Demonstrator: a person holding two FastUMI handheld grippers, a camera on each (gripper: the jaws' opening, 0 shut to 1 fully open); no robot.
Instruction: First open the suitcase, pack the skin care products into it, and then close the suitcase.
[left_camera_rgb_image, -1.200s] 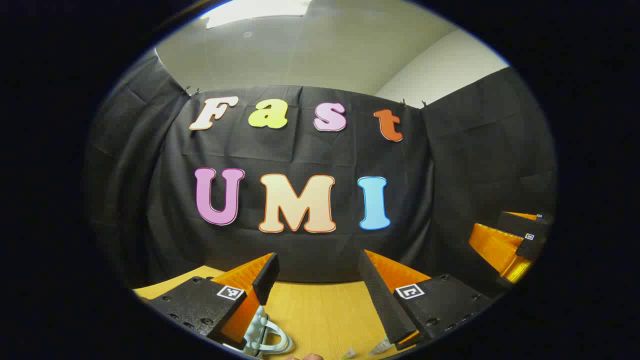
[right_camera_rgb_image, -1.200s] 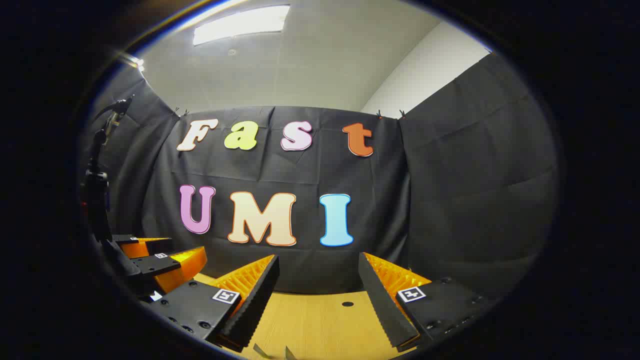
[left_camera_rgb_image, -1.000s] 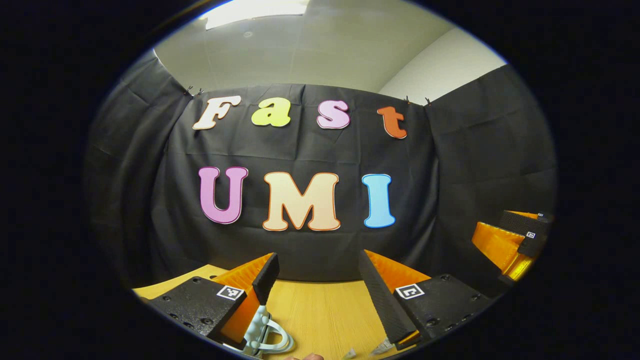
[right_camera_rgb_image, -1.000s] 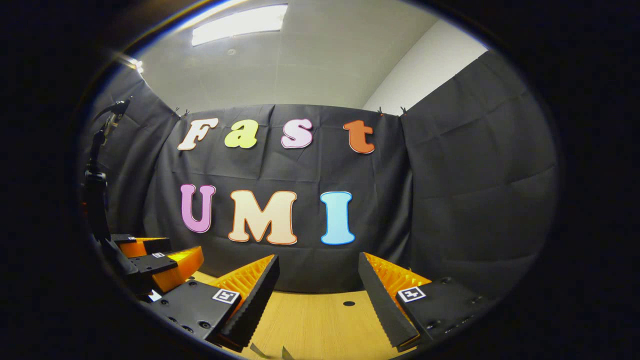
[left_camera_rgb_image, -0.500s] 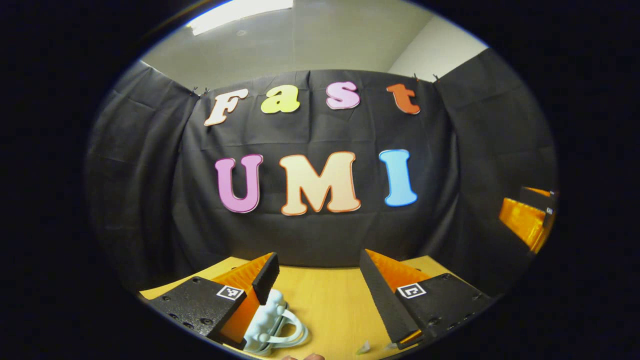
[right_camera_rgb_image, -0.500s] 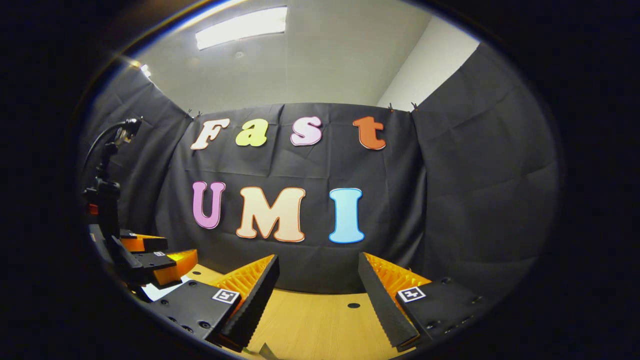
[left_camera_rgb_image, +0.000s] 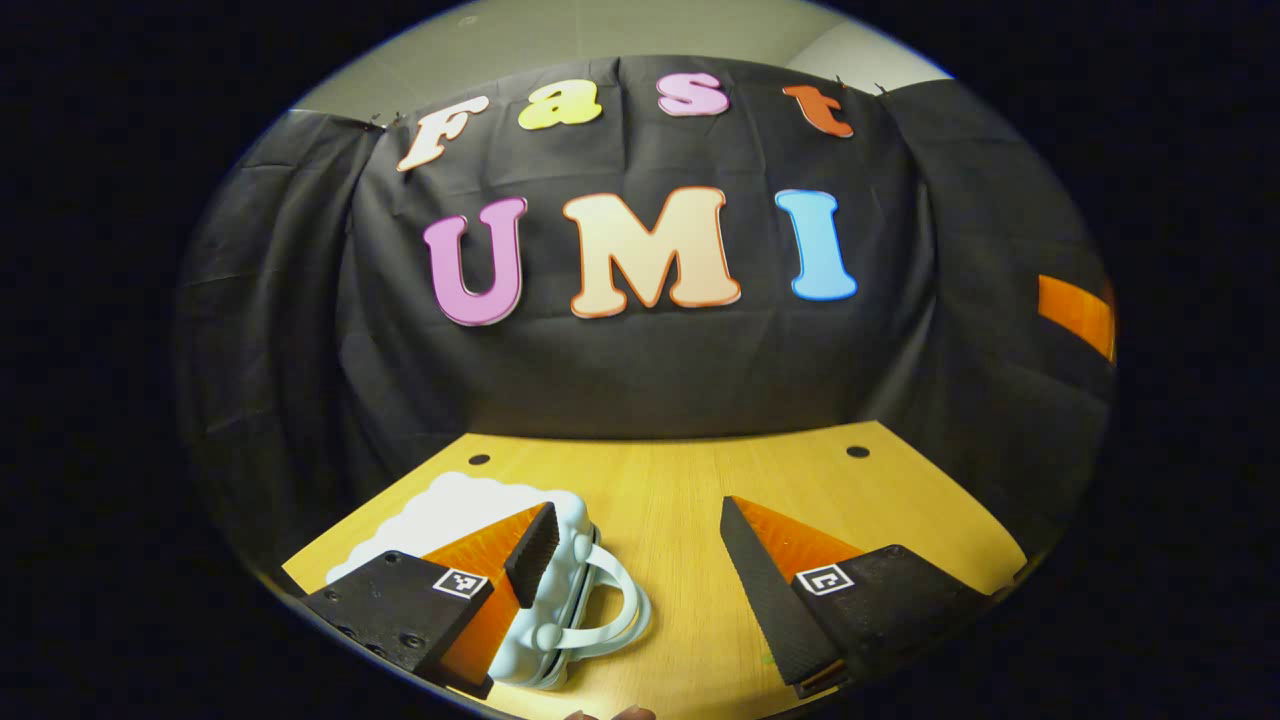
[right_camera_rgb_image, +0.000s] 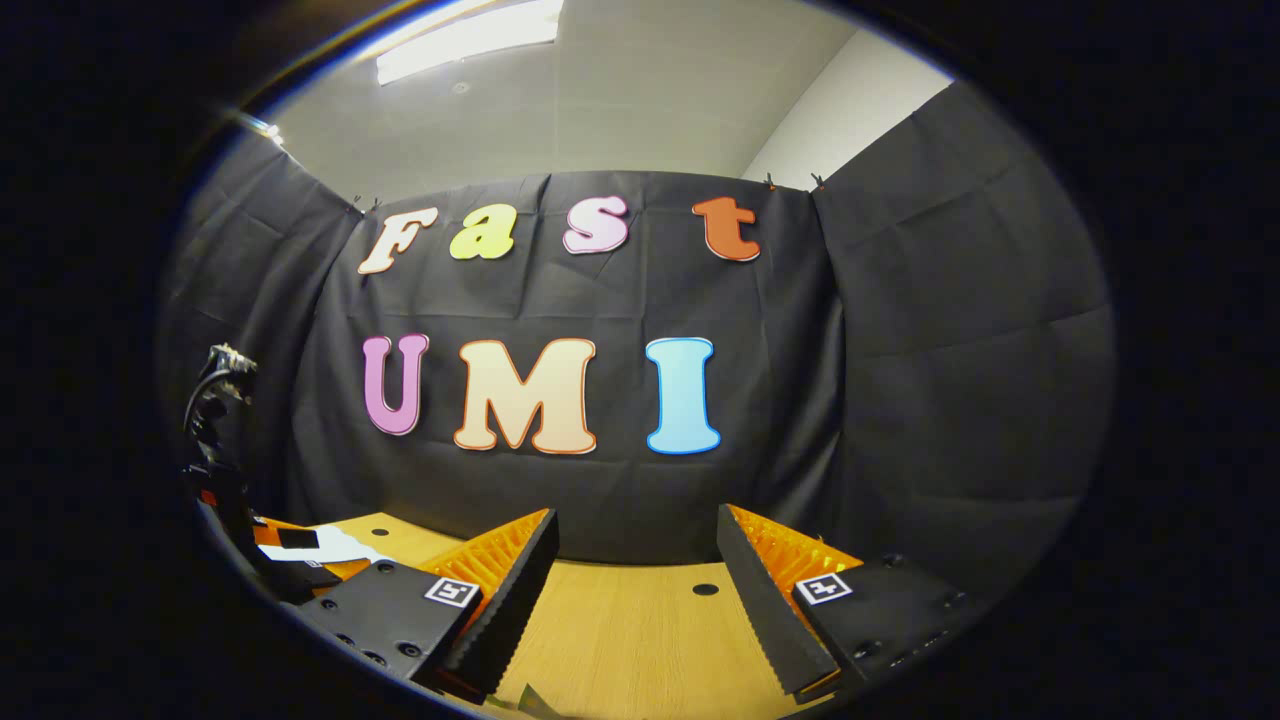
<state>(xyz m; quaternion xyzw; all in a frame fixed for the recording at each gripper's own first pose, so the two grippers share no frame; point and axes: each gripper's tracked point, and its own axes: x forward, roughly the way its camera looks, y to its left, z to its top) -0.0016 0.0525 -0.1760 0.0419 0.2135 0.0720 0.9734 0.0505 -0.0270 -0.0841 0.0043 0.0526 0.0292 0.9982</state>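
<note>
A light wooden table (left_camera_rgb_image: 680, 500) fills the six o'clock part of the left gripper view, its grain running away toward black cloth (left_camera_rgb_image: 640, 370) that hangs in creased panels across the back and down both sides, with two small dark holes (left_camera_rgb_image: 858, 452) near the table's far edge at about five and seven o'clock. In the right gripper view the same table (right_camera_rgb_image: 640, 640) lies at six o'clock with one dark hole (right_camera_rgb_image: 705, 590) near its far edge, and the black cloth (right_camera_rgb_image: 950, 350) is clipped up along its top edge. Above the cloth, a pale ceiling (right_camera_rgb_image: 620, 110) carries a bright strip light (right_camera_rgb_image: 470, 35) at eleven o'clock, and a white wall (right_camera_rgb_image: 840, 120) shows at one o'clock.
</note>
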